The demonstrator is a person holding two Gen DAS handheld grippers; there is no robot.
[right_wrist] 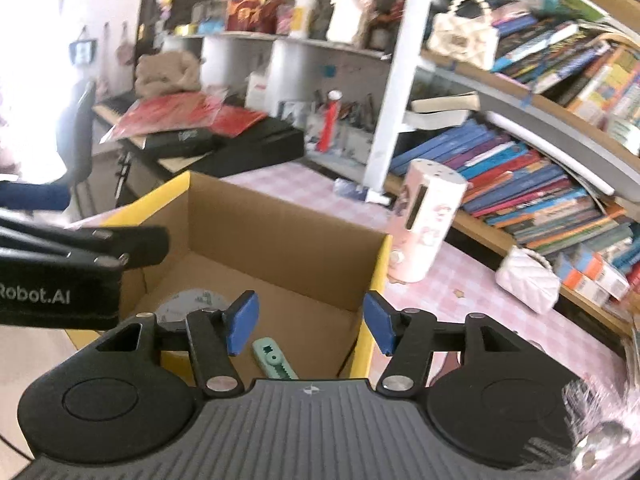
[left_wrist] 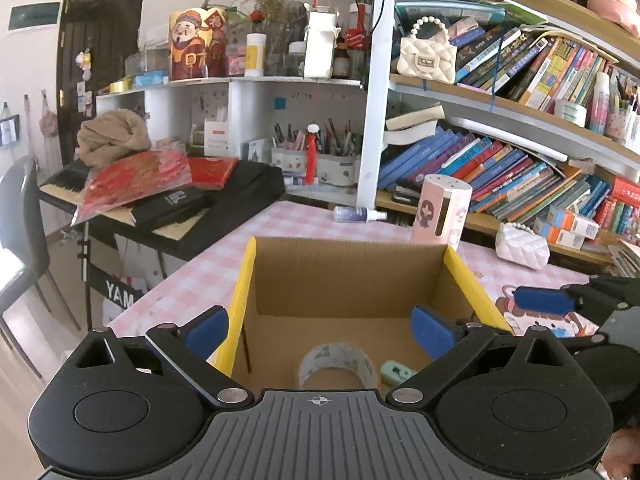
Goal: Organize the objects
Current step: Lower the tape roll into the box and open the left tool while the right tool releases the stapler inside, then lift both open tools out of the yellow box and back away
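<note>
- 2 things already lie on the floor of the cardboard box [left_wrist: 348, 280]: a roll of clear tape [left_wrist: 338, 364], low in the middle of the left wrist view, and a small mint-green cutter [right_wrist: 274, 360] just beside it, bottom centre of the right wrist view.
- My left tongs [left_wrist: 320, 332] stand spread wide over the box and have hold of nothing.
- My right tongs [right_wrist: 306, 326] are about half parted, above the cutter, pads clear of it, nothing gripped.
- I judge the boxing part-done: a pink cylindrical holder [left_wrist: 442, 214], a small spray bottle [left_wrist: 358, 214] and a white quilted purse [left_wrist: 522, 246] sit outside the box, in the middle right of the frame. Whether they belong in it I cannot tell.
- The box rests on a pink checked tablecloth [left_wrist: 280, 224].
- Crowded bookshelves [left_wrist: 520, 168] fill the right of the frame; a black keyboard [left_wrist: 224, 200] piled with red papers sits at the left, with a dark door in the upper left.
</note>
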